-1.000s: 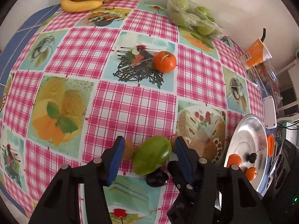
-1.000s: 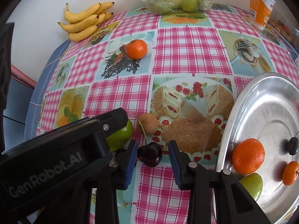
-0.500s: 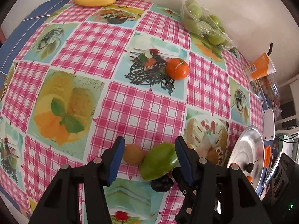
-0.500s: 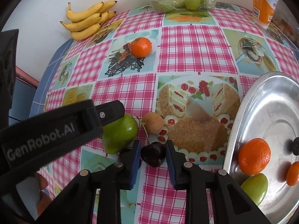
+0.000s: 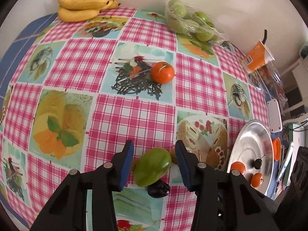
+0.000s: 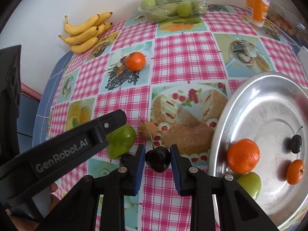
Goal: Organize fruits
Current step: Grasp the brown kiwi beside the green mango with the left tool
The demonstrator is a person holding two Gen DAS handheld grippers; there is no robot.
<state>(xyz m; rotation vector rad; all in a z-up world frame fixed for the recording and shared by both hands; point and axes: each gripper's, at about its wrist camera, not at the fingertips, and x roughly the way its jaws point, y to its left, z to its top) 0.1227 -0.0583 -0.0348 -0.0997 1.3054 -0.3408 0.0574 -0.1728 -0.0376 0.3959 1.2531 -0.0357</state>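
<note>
My left gripper (image 5: pixel 154 144) straddles a green mango-like fruit (image 5: pixel 152 167) lying on the checked tablecloth. Its jaws are closing, with slim gaps still showing at both pads. A small brown fruit (image 5: pixel 174 156) peeks out beside the right finger. My right gripper (image 6: pixel 157 147) is shut on a dark cherry (image 6: pixel 157 161), whose stem points up. That cherry (image 5: pixel 158 188) lies just below the green fruit in the left wrist view. One left gripper finger (image 6: pixel 107 127) crosses the right wrist view and hides part of the green fruit (image 6: pixel 121 142). The brown fruit (image 6: pixel 147 130) sits just beyond it.
A steel plate (image 6: pixel 221 125) at right holds two mandarins (image 6: pixel 243 156), a cherry (image 6: pixel 295 143) and a green fruit (image 6: pixel 250 182). A lone mandarin (image 5: pixel 162 72) sits mid-table. Bananas (image 5: pixel 84 2), bagged green fruit (image 5: pixel 190 25) and an orange cup (image 5: pixel 258 57) line the wall.
The right jaws closed onto the dark cherry. The left jaws narrowed around the green fruit. Neither hand travelled much.
</note>
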